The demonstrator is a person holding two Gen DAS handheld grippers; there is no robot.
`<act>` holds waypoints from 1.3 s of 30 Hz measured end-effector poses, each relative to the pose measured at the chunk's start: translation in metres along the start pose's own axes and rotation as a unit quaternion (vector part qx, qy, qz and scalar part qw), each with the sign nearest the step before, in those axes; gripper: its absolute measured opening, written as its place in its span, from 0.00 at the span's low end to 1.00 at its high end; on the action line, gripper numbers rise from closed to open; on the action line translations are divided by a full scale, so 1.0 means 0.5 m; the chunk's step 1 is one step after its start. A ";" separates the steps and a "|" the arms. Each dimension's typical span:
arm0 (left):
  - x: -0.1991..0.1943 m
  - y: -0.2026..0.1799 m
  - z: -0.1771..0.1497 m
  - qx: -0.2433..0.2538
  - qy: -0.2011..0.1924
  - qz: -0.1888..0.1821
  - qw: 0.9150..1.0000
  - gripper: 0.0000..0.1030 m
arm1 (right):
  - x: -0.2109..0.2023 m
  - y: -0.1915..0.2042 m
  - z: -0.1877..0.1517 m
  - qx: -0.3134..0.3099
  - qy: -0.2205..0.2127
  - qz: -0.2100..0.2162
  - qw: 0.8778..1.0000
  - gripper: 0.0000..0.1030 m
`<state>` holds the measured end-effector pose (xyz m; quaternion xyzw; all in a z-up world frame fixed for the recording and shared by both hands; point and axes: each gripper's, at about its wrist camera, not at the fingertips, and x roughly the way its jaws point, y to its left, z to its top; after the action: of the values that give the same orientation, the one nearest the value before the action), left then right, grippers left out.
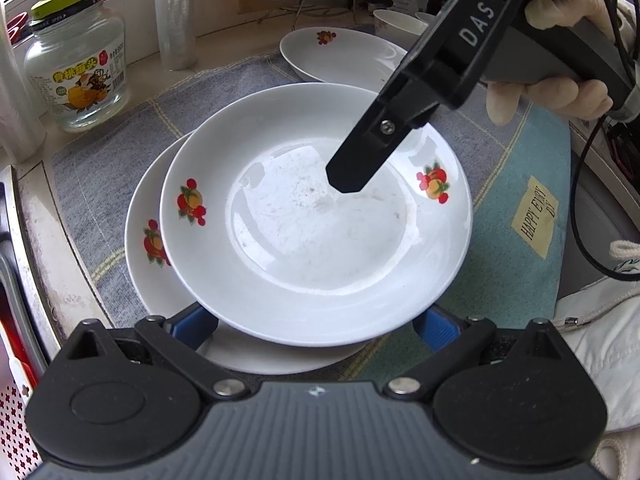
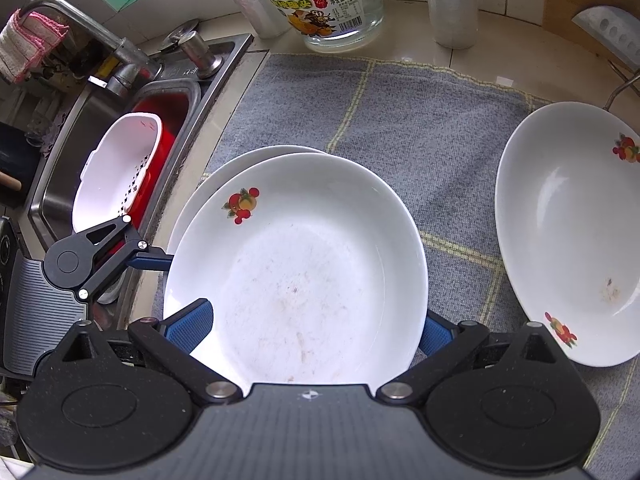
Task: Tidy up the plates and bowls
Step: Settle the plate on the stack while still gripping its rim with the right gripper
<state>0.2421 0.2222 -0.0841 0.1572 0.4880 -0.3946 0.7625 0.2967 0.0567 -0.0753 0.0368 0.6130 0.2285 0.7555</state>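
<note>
Stacking is under way: the right gripper [image 1: 347, 178] hangs over the top plate [image 1: 316, 216], jaws apart around its near rim in its own view; the left gripper [image 1: 316, 326] also straddles it, open. The plate sits off-centre on the lower plate [image 1: 146, 240], on the cloth [image 2: 400, 120] by the desk's sink edge. Next, I judge, nudge it flush. The right gripper reads "DAS"; the jar [image 2: 324, 4] "950".

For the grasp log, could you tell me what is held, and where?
Nothing is clamped: left tool and right tool stand open at the top plate rim.
</note>
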 end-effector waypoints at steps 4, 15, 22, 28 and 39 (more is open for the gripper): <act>0.007 -0.012 0.019 -0.006 0.036 0.021 0.999 0.99 | -0.001 -0.002 -0.002 0.001 -0.003 0.000 1.000 1.00; -0.001 -0.010 0.024 -0.015 0.049 0.018 0.999 0.99 | -0.008 -0.009 -0.012 0.003 -0.010 0.016 1.000 1.00; -0.009 -0.015 0.022 -0.017 0.047 0.023 0.998 0.99 | -0.007 -0.008 -0.015 0.001 -0.009 0.019 1.000 1.00; -0.011 -0.018 0.023 -0.016 0.047 0.029 0.998 0.99 | -0.010 -0.006 -0.018 0.002 -0.008 0.022 1.000 1.00; -0.017 -0.022 0.018 -0.013 0.043 0.038 0.998 0.99 | -0.016 -0.002 -0.022 0.002 -0.013 0.021 1.000 1.00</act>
<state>0.2374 0.2132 -0.0710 0.1822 0.5192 -0.3521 0.7572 0.2853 0.0504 -0.0713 0.0547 0.6030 0.2427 0.7580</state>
